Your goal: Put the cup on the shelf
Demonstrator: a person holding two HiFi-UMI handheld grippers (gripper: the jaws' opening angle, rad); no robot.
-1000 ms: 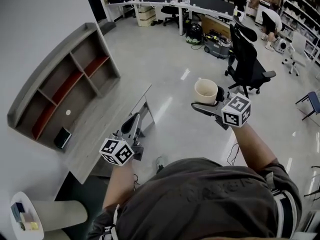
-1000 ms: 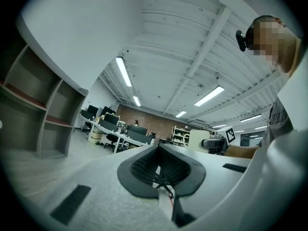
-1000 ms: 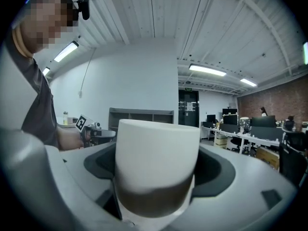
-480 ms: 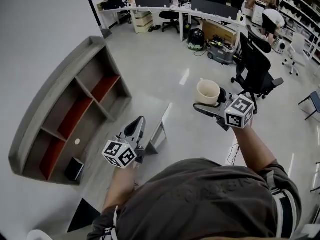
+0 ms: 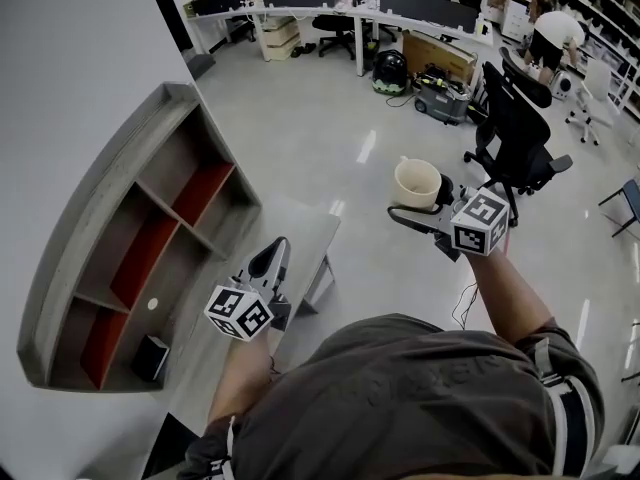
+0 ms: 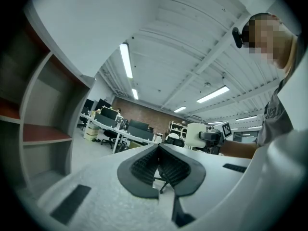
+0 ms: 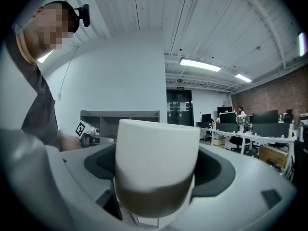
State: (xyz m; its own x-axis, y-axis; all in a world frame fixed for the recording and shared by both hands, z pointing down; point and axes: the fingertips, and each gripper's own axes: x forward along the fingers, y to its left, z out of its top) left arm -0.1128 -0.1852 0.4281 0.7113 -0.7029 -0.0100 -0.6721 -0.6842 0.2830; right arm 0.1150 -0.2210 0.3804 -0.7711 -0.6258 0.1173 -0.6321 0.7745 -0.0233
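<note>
1. The right gripper [image 5: 414, 206] held the cup [image 5: 416, 181] upright with its mouth up. Its jaws were closed on the cup's sides, and in the right gripper view the pale cup filled the gap between them.
2. The cup hung over open floor at the right of the scene, well apart from the shelf [image 5: 150, 218] at the left wall. It was probably kept level so it could be set straight down on its base.
3. The left gripper [image 5: 272, 253] had its jaws pressed together with nothing between them. It hovered over the table [image 5: 310, 233] just beside the shelf, seemingly idle and out of the cup's way.
4. The shelf's open compartments faced the person, some with red boards. A small black box [image 5: 150, 356] sat in a near one, and the others looked bare.
5. Judged from this, the task was mid-carry: the cup was gripped but not yet near a compartment.
6. The next move would call for swinging the cup left across the table and into a bare compartment. The likely risk was the rim or jaws striking a divider.
</note>
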